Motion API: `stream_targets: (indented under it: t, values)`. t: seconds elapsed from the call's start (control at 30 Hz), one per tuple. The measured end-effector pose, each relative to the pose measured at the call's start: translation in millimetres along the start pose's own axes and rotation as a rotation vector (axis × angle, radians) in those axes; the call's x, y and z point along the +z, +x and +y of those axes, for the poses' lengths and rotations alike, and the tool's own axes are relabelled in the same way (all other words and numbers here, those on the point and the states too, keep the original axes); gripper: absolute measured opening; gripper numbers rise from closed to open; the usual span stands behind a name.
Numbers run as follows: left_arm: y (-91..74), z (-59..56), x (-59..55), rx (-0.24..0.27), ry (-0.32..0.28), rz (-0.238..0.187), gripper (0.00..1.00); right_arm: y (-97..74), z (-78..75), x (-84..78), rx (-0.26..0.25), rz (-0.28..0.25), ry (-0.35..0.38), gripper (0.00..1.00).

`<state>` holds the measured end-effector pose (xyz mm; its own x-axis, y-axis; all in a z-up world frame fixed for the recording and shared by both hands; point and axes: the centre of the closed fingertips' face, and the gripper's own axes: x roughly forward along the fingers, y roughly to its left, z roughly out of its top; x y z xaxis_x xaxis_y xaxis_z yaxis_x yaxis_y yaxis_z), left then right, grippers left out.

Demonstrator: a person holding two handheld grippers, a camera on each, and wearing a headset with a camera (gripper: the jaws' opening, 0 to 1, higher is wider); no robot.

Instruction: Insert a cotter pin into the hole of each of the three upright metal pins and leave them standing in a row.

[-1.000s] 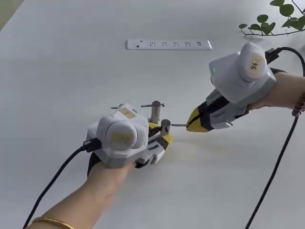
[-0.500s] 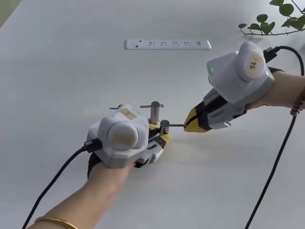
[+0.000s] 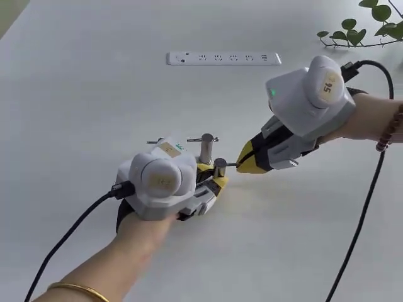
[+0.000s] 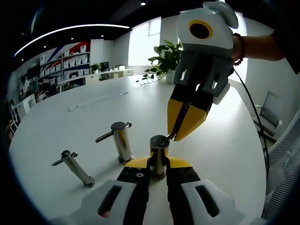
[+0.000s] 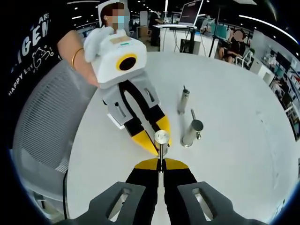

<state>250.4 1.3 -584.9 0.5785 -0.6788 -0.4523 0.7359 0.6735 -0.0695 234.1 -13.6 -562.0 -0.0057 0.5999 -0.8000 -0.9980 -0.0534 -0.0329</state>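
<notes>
**Head view:** left gripper [image 3: 213,177] squeezed tight on front pin [image 3: 219,167], which stands up on table [image 3: 94,113]. Right gripper [image 3: 242,165] just right of front pin, pinching cotter pin [image 3: 230,165]. Its tip is at front pin's top; cannot tell if it is in the hole. Second pin [image 3: 206,148] just behind front pin.

**Left gripper view:** jaws clamped on front pin. Second pin and third pin [image 4: 75,166] stand left of front pin, each with a cotter pin through its top.

**Right gripper view:** jaws pinched on cotter pin, pointing at front pin.
</notes>
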Motion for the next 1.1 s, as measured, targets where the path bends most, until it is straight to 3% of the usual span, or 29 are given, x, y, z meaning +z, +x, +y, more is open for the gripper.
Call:
stream_targets:
  t: [0.33,0.67,0.73,0.9,1.1]
  values:
    - [0.1,0.4,-0.8,0.012,-0.039,-0.029,0.11,4.9,1.8,7.6,0.001,-0.003,-0.010,0.00]
    - [0.6,0.0,-1.8,0.016,-0.034,-0.024,0.11,10.8,1.3,11.4,-0.018,-0.005,-0.003,0.00]
    - [0.5,-0.1,-2.1,0.017,-0.032,-0.022,0.11,10.9,1.5,10.5,-0.021,-0.005,0.018,0.04]
    - [0.7,-0.1,-2.7,0.018,-0.037,-0.021,0.11,0.9,1.9,9.5,-0.038,-0.006,0.029,0.08]
    - [0.7,-0.4,-3.3,0.017,-0.037,-0.020,0.11,-9.8,-0.6,7.4,-0.070,0.001,0.032,0.03]
